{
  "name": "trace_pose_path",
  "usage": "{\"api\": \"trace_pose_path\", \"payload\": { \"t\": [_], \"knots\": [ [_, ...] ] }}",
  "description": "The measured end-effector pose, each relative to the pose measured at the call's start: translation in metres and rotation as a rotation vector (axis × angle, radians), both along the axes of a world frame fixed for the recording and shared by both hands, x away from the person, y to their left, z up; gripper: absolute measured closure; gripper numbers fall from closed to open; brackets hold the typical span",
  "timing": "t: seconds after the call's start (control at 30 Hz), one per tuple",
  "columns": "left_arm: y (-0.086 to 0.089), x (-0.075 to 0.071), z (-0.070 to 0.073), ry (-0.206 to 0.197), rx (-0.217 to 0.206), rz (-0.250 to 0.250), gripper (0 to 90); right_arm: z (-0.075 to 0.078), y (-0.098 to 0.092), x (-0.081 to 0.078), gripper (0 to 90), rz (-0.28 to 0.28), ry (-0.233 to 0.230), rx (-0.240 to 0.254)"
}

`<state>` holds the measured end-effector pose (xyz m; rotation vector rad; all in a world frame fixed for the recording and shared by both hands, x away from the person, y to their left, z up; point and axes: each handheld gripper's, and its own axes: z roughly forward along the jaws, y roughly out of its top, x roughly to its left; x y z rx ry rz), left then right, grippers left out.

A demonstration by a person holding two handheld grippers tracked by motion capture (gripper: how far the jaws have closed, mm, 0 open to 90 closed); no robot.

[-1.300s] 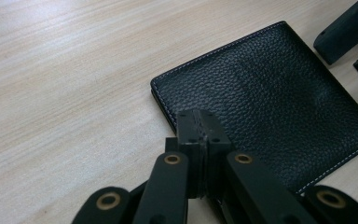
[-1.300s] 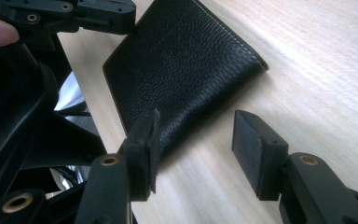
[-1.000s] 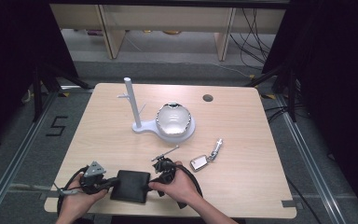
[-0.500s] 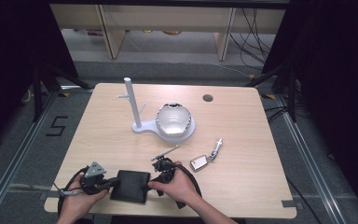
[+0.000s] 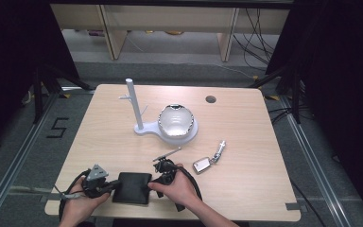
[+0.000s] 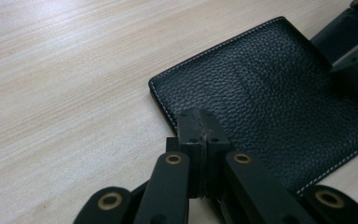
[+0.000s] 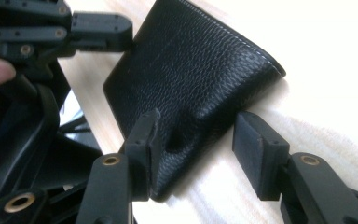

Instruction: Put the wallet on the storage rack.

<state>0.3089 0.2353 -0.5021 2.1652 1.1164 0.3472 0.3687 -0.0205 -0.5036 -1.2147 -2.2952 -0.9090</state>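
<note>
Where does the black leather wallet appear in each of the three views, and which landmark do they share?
High view: wallet at the near table edge, between the two grippers.
Left gripper view: wallet fills the right half, beyond the shut jaws.
Right gripper view: wallet at centre, one end between the open jaws.
Shared landmark: the pale wooden table.

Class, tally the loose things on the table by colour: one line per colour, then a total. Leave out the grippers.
Black: 1, the wallet
White: 1, the stand
Silver: 3, the bowl, the key fob, the thin rod
Total: 5
</note>
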Motion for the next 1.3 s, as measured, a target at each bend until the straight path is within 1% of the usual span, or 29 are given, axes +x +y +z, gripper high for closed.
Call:
{"api": "trace_pose_path", "payload": {
  "t": [0.07, 0.1, 0.13, 0.17, 0.2, 0.23, 0.27, 0.3, 0.33, 0.43, 0.47, 0.5, 0.53, 0.57, 0.63, 0.67, 0.7, 0.73, 0.8, 0.83, 0.87, 0.9, 0.93, 0.97, 1.03, 1.17, 1.2, 1.27, 1.3],
  "knots": [
    [0.000, 0.000, 0.000, -0.003, 0.000, -0.002, 89.3, -0.001, 0.000, 0.001, 54.1, -0.020, -0.024, -0.004],
    [0.000, 0.000, 0.000, -0.004, 0.002, -0.004, 89.3, -0.001, 0.000, 0.002, 54.1, -0.024, -0.008, -0.014],
    [0.000, 0.000, 0.000, -0.007, 0.004, -0.004, 89.3, -0.001, 0.001, 0.003, 54.0, -0.016, -0.017, -0.003],
    [-0.001, -0.001, 0.000, -0.007, 0.008, -0.002, 89.3, 0.000, 0.001, 0.003, 53.8, -0.007, -0.001, 0.001],
    [-0.001, -0.001, 0.001, -0.002, 0.017, -0.004, 89.4, 0.001, 0.003, 0.002, 53.8, -0.017, 0.006, -0.013],
    [-0.001, -0.001, 0.000, -0.010, 0.015, -0.002, 89.4, 0.001, 0.003, 0.003, 53.8, -0.003, -0.013, -0.012],
    [-0.001, -0.001, 0.000, -0.014, 0.019, -0.008, 89.4, 0.000, 0.003, 0.004, 54.0, 0.006, -0.031, -0.033],
    [-0.002, -0.001, 0.000, -0.014, 0.018, -0.007, 89.4, 0.002, 0.006, 0.002, 54.4, -0.026, -0.004, -0.064],
    [-0.002, -0.001, 0.000, -0.017, 0.013, -0.002, 89.4, 0.002, 0.006, 0.001, 55.0, -0.021, -0.004, -0.054],
    [-0.003, -0.001, 0.000, -0.018, 0.016, -0.003, 89.4, 0.000, 0.006, 0.000, 56.0, 0.003, -0.069, -0.067],
    [-0.003, -0.001, 0.000, -0.015, 0.020, -0.002, 89.4, 0.004, 0.009, -0.002, 56.1, -0.025, -0.034, -0.078],
    [-0.003, -0.001, 0.000, -0.019, 0.018, -0.003, 89.4, 0.005, 0.011, -0.004, 56.1, -0.055, -0.023, -0.099],
    [-0.003, -0.001, 0.000, -0.019, 0.019, -0.004, 89.4, 0.005, 0.011, -0.004, 56.3, -0.043, -0.040, -0.099],
    [-0.003, -0.001, 0.000, -0.017, 0.018, -0.003, 89.4, 0.006, 0.012, -0.005, 56.3, -0.061, -0.036, -0.119],
    [-0.003, -0.001, 0.000, -0.011, 0.015, -0.003, 89.4, 0.005, 0.011, -0.004, 55.8, -0.045, -0.039, -0.099],
    [-0.002, 0.000, 0.001, -0.010, 0.018, -0.006, 89.4, 0.005, 0.010, -0.003, 55.8, -0.045, -0.017, -0.090],
    [-0.003, 0.000, 0.001, -0.003, 0.022, -0.002, 89.3, 0.004, 0.008, 0.000, 56.3, -0.030, -0.025, -0.072],
    [-0.004, -0.001, 0.001, -0.008, 0.019, 0.004, 89.2, 0.003, 0.007, 0.001, 56.7, -0.048, 0.010, -0.075],
    [-0.005, -0.001, 0.001, -0.010, 0.025, 0.007, 89.1, 0.003, 0.005, 0.005, 56.8, -0.036, 0.013, -0.085],
    [-0.005, -0.001, 0.001, -0.015, 0.034, 0.002, 89.1, 0.003, 0.004, 0.006, 56.9, -0.033, 0.021, -0.064],
    [-0.006, -0.002, 0.001, -0.018, 0.033, 0.008, 89.1, 0.004, 0.004, 0.005, 56.8, -0.059, 0.055, -0.056],
    [-0.006, -0.002, 0.001, -0.019, 0.035, 0.008, 89.2, 0.002, 0.002, 0.006, 56.8, -0.062, 0.009, -0.063],
    [-0.006, -0.002, 0.001, -0.021, 0.034, 0.007, 89.2, 0.001, 0.000, 0.008, 56.7, -0.050, -0.005, -0.041],
    [-0.006, -0.003, 0.000, -0.025, 0.031, 0.008, 89.2, 0.001, 0.000, 0.008, 56.0, -0.081, 0.008, -0.059],
    [-0.005, -0.003, 0.000, -0.028, 0.023, 0.013, 89.2, 0.001, 0.000, 0.009, 55.3, -0.095, 0.031, -0.046],
    [-0.005, -0.003, 0.000, -0.019, 0.018, 0.014, 89.3, -0.001, 0.000, 0.010, 53.8, -0.079, 0.040, -0.026],
    [-0.005, -0.003, 0.000, -0.019, 0.017, 0.015, 89.3, -0.001, 0.001, 0.009, 53.7, -0.096, 0.060, -0.029],
    [-0.005, -0.003, 0.000, -0.019, 0.019, 0.014, 89.3, -0.002, 0.001, 0.009, 53.7, -0.090, 0.046, -0.026],
    [-0.005, -0.003, 0.000, -0.020, 0.020, 0.014, 89.3, 0.000, 0.002, 0.008, 53.6, -0.094, 0.065, -0.021]
  ]
}}
